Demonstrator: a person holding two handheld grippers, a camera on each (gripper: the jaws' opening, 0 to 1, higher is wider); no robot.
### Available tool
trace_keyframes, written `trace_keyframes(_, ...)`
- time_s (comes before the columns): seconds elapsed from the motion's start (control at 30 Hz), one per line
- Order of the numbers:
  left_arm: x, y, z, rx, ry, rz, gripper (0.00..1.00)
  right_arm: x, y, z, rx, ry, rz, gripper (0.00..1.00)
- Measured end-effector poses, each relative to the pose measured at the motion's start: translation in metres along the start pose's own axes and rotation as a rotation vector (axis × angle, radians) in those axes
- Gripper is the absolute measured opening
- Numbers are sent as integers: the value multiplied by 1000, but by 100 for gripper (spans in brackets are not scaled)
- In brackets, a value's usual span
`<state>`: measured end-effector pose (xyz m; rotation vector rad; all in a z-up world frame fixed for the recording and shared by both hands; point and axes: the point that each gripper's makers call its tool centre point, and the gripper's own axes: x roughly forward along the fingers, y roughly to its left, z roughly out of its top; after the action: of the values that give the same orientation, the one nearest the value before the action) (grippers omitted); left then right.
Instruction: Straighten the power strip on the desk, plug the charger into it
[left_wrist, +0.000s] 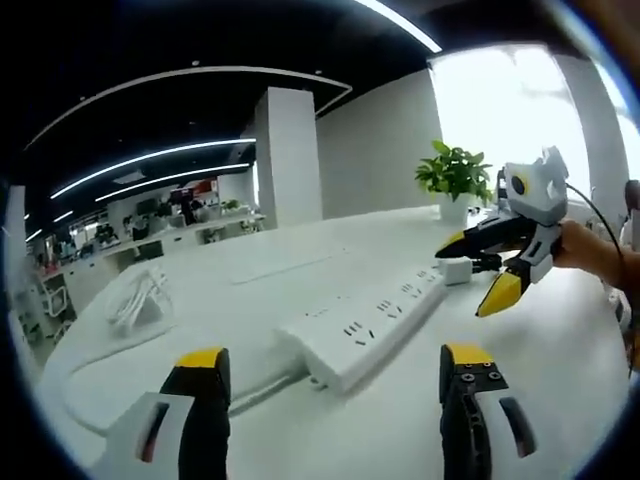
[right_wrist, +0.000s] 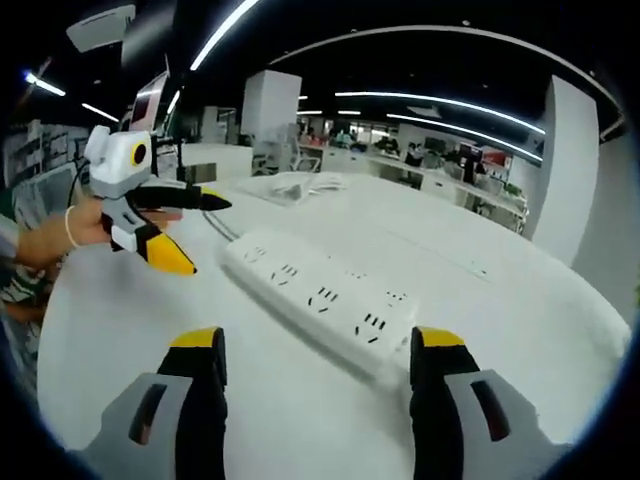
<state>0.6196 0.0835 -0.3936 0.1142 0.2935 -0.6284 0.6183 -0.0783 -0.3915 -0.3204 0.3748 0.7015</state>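
A long white power strip lies slantwise on the white desk, just ahead of my left gripper, which is open with nothing between its jaws. A small white block, apparently the charger, sits at the strip's far end. My right gripper hovers there in a hand, open, its yellow tips either side of the block. In the right gripper view the power strip runs away from my open right gripper. My left gripper is held above the desk at the left.
A coil of white cable rests on the desk beyond the strip, the same cable coil lying far off in the right gripper view. A potted plant stands by the window. The strip's cord trails toward the desk edge.
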Motion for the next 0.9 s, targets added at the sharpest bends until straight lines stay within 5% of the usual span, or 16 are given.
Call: trace_keyframes(0.9, 21, -3, -11, 43, 100, -34, 78, 17, -1, -13, 14, 136, 4, 74)
